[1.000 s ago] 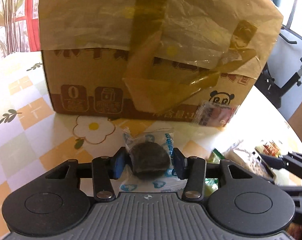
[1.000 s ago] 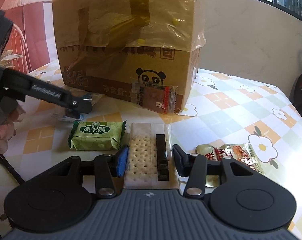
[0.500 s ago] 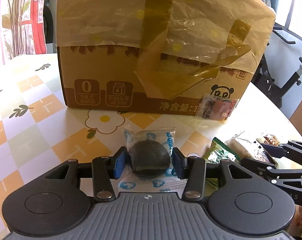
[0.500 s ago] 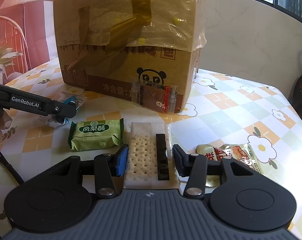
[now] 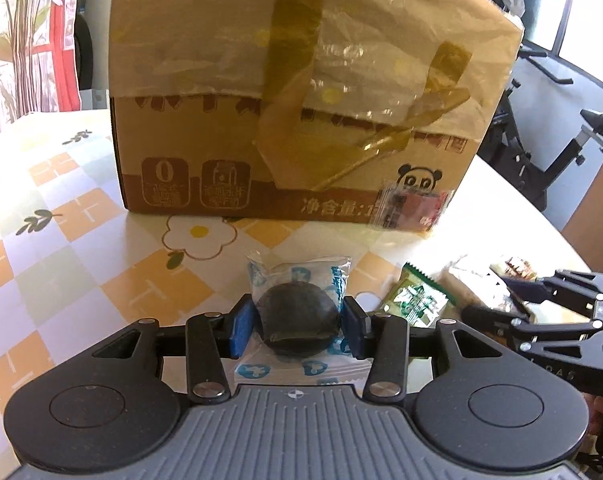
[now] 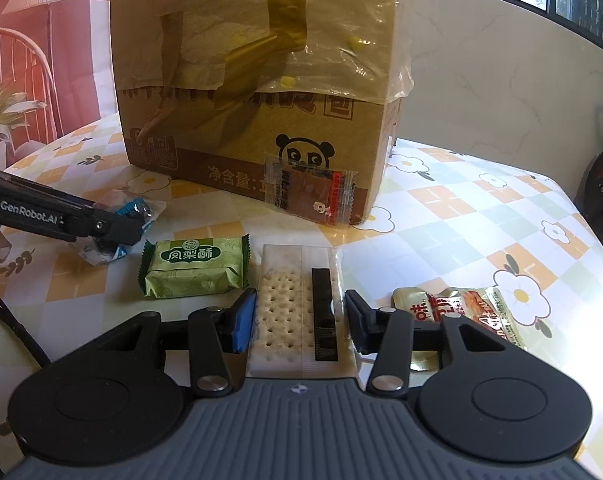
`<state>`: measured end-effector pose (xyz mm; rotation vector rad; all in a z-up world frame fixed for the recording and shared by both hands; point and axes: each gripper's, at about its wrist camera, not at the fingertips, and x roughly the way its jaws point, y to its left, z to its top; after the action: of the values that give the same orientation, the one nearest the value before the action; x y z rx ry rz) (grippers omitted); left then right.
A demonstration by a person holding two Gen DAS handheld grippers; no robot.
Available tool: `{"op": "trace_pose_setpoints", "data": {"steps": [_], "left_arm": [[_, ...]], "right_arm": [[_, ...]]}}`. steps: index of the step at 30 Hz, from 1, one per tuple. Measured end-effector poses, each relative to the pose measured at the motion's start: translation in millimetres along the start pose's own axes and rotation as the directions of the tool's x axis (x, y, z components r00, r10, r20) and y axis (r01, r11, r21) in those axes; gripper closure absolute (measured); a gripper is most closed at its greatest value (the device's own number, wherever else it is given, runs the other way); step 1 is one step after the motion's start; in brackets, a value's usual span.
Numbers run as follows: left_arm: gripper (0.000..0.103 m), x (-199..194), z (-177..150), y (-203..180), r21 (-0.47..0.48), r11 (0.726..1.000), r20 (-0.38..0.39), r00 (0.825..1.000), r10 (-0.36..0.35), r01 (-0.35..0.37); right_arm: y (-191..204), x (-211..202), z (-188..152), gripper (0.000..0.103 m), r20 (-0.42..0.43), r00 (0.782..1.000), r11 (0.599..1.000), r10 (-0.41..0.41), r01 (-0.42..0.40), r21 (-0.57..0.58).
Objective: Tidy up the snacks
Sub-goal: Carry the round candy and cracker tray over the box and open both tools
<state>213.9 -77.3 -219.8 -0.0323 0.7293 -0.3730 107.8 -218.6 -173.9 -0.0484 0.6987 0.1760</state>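
On the flower-checked tablecloth, left jaws clamp a dark cookie packet, right jaws a cracker packet.

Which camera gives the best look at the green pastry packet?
The right wrist view: the green pastry packet lies whole and sharp, label readable. The left wrist view shows it only partly, blurred, behind the left gripper.

The box carries "净含量:" along its lower band beside a panda face, and a large "0" in a badge at the left. The green packet reads "凤梨酥". The left gripper arm bears "GenRobot.AI".
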Motion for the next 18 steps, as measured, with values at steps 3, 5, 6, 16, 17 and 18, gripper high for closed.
{"op": "trace_pose_setpoints", "data": {"steps": [3, 5, 6, 16, 17, 18], "left_arm": [[0.055, -12, 1, 1, 0.006, 1.000, 0.031, 0.999, -0.011, 0.011], [0.055, -19, 3, 0, 0.016, 1.000, 0.046, 0.999, -0.015, 0.015], [0.055, -23, 3, 0, 0.020, 1.000, 0.056, 0.998, -0.018, 0.016], [0.055, -84, 41, 1, 0.053, 0.998, 0.230, 0.972, -0.041, 0.030], [0.055, -92, 51, 3, 0.057, 0.998, 0.256, 0.966, -0.045, 0.031], [0.055, -99, 60, 4, 0.062, 0.998, 0.279, 0.959, -0.046, 0.030]], "right_arm": [[2, -8, -1, 0.055, 0.000, 1.000, 1.000, -0.004, 0.004, -0.007], [4, -14, 0, 0.055, 0.011, 1.000, 1.000, -0.012, 0.012, -0.006], [6, -19, 1, 0.055, 0.024, 1.000, 1.000, -0.018, 0.018, -0.007], [13, -81, 62, 0.055, 0.229, 0.973, 0.999, 0.017, -0.008, -0.042], [13, -88, 76, 0.055, 0.257, 0.966, 0.999, 0.025, -0.013, -0.047], [12, -92, 88, 0.055, 0.279, 0.960, 0.998, 0.034, -0.020, -0.052]]}}
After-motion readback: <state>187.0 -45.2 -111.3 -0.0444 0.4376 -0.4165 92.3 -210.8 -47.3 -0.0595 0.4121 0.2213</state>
